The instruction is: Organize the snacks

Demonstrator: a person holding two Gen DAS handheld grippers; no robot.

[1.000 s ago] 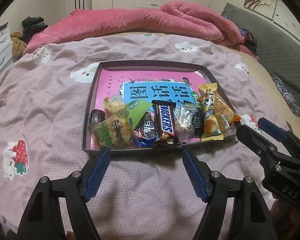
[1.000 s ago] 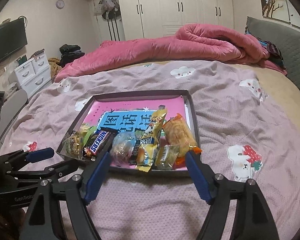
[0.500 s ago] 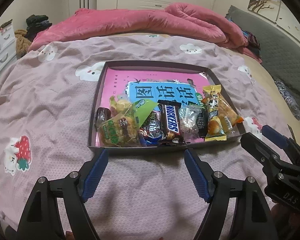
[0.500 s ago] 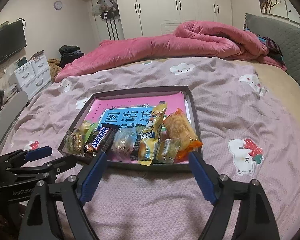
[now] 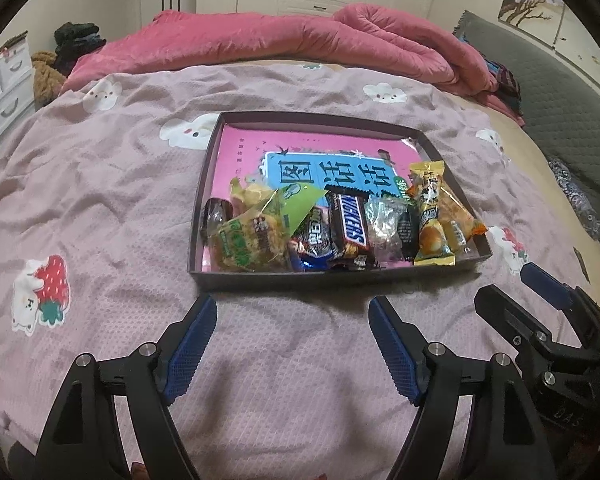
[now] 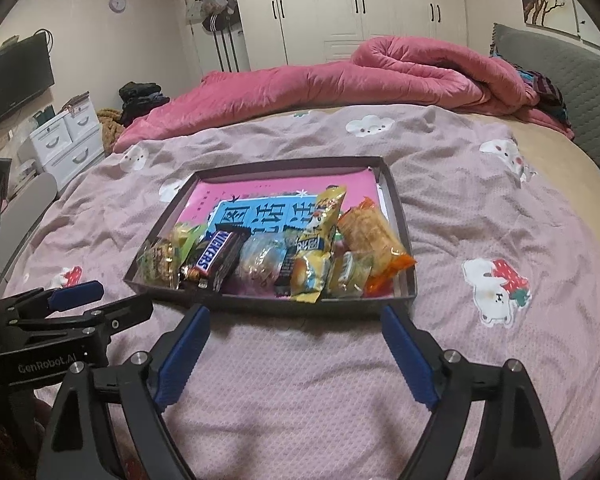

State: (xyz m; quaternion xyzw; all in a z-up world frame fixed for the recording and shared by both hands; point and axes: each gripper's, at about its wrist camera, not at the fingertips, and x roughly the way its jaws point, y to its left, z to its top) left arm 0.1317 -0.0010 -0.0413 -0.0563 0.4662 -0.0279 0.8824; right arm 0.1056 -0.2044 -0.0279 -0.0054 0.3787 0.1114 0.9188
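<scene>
Left gripper (image 5: 292,320) with blue-padded black fingers: jaws spread, empty, above the pink patterned bedspread (image 5: 100,208). Right gripper (image 6: 296,330): jaws spread, just been opening, nothing between them. Just beyond both sets of fingertips lies the shallow dark cardboard tray (image 5: 340,278), wrapped snacks (image 5: 340,228) crowded along its near wall. Rumpled pink quilt (image 5: 300,40) farthest.

Two wrist views (shared tray (image 5: 340,278))

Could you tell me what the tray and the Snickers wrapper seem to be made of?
Tray: probably matte dark cardboard, judging by its thin, straight, dull walls. Snickers wrapper: looks like glossy plastic film, with shiny creases and a crimped end.
</scene>
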